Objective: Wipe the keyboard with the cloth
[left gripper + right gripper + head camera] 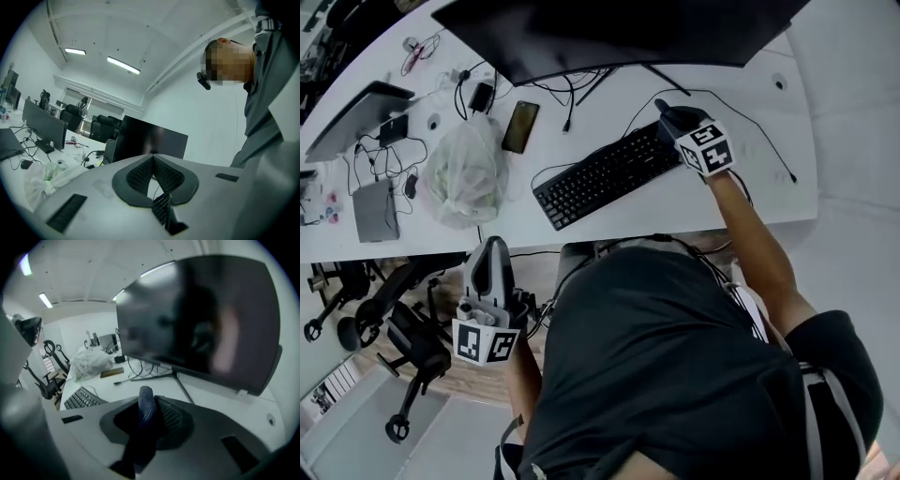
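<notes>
The black keyboard [605,175] lies at an angle on the white desk [750,178], in front of the monitor. My right gripper [670,112] hovers at the keyboard's right end, shut on a dark blue cloth [145,411] that stands up between its jaws. In the right gripper view the keyboard [82,399] is low on the left. My left gripper [492,251] is held below the desk's front edge, away from the keyboard. Its jaws [153,158] meet at the tips with nothing between them, pointing up toward the room.
A large dark monitor [609,33] stands behind the keyboard. Left of the keyboard lie a phone [520,127] and a lumpy plastic bag [467,173], with a laptop [356,117], cables and small devices farther left. Office chairs [403,337] stand by the desk's front left.
</notes>
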### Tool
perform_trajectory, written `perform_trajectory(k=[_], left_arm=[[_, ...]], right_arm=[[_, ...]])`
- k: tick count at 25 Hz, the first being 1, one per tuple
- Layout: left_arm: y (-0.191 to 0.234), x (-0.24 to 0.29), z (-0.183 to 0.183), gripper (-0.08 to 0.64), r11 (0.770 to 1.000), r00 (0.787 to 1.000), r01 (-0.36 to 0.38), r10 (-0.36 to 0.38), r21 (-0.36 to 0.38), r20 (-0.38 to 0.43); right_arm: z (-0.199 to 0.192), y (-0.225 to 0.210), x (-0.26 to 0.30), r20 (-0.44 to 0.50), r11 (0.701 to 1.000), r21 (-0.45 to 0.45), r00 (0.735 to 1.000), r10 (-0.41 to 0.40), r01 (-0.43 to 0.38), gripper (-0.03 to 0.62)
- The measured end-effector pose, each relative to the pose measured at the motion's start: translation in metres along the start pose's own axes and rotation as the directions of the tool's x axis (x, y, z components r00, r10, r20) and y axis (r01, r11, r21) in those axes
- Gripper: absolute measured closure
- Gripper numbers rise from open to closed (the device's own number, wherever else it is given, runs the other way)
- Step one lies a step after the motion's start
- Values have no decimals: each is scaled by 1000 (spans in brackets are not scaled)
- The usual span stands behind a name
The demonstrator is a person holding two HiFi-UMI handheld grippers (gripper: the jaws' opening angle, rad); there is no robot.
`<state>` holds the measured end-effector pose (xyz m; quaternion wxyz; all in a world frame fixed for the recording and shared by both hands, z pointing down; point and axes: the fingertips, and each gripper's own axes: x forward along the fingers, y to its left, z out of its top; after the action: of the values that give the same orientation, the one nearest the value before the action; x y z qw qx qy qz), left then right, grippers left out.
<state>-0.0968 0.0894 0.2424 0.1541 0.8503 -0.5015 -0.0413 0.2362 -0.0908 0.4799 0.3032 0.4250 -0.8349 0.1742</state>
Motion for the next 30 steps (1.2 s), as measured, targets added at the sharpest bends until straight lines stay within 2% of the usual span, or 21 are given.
perform_trajectory(k=[2,4,7,9,10,11,12,14,17,20,23,25,27,28,30], left_arm=[[-7,2,-5,555,1000,1000,-29,29,7,-10],[-9,3,-9,555,999,998,-52,52,-2,-24],[-8,8,-7,555,997,997,-69,69,-15,-21],[-8,15,-1,555,998,998,-66,66,-23,-10],[-9,19,2,555,998,998,-59,59,-23,-6],[-11,23,3,555,999,999,-51,51,-18,-4],[-14,26,2,555,999,999,-45,45,-13,-6],[-22,29,-4,555,999,999,-37,37,-10,-19],[-33,30,-9,555,1000,999,-29,29,-4,-35],[-33,26,-6,555,999,998,-48,48,-3,-28],[-26,22,-6,555,998,998,-66,66,-15,-19],[-23,20,-8,555,997,997,-71,70,-19,-25],[-23,22,-12,555,998,997,-65,64,-23,-35],[-24,24,-13,555,998,998,-58,57,-24,-39],[-28,30,-13,555,999,998,-41,41,-17,-42]], right_arm=[[-53,-3,29,-118,999,10,992,40,-39,526],[-102,9,29,-198,997,26,978,70,-66,526],[-151,39,-9,-293,994,18,950,109,-108,528],[-166,54,-25,-347,988,34,926,150,-147,528],[-157,55,-25,-320,987,40,934,160,-156,528],[-139,52,-19,-260,987,27,953,157,-156,528],[-116,47,-10,-192,989,-5,970,145,-149,528],[-83,32,19,-116,989,-64,985,124,-132,528],[-88,21,51,-175,989,-21,975,140,-146,527],[-128,39,23,-259,986,33,951,166,-163,528],[-160,53,-9,-318,988,35,935,156,-153,528],[-140,48,-5,-268,991,-17,956,122,-132,528],[-97,36,16,-154,993,-65,984,89,-100,528],[-79,30,29,-117,992,-83,990,80,-90,528],[-66,23,53,-133,988,-126,989,71,-88,528]])
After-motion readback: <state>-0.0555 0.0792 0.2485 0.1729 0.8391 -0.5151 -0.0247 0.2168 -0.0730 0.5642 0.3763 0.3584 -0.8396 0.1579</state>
